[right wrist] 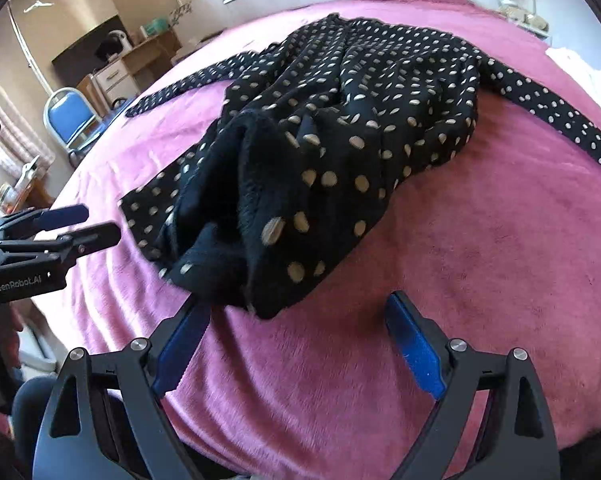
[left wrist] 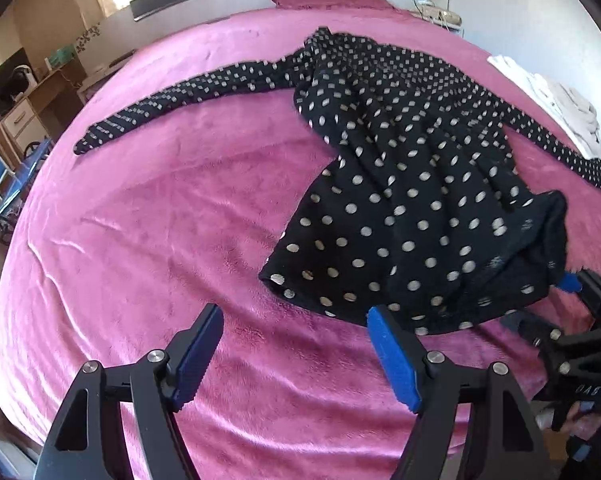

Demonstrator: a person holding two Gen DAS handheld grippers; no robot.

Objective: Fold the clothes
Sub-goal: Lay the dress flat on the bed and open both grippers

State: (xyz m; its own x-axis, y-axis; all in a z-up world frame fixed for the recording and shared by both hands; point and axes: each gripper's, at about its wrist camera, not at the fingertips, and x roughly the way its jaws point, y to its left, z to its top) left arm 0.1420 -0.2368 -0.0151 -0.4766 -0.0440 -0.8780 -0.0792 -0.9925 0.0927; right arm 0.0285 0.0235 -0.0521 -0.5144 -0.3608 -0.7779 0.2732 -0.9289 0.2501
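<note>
Black polka-dot garment point(left wrist: 400, 184) lies rumpled on the pink bedspread point(left wrist: 140, 240), sleeves spread L & R. Left gripper point(left wrist: 296, 344) spread wide, nothing in it, right finger touching the hem. Right gripper point(right wrist: 296, 340) also wide open, left finger at the bunched hem corner.

Black polka-dot garment point(left wrist: 400, 184), unfolded, on the pink bed cover.
The body is laid rumpled and creased, hem nearest the cameras, with one hem corner turned back so that the plain black inside is shown. Both long sleeves are spread outward, left and right, flat against the cover.
</note>
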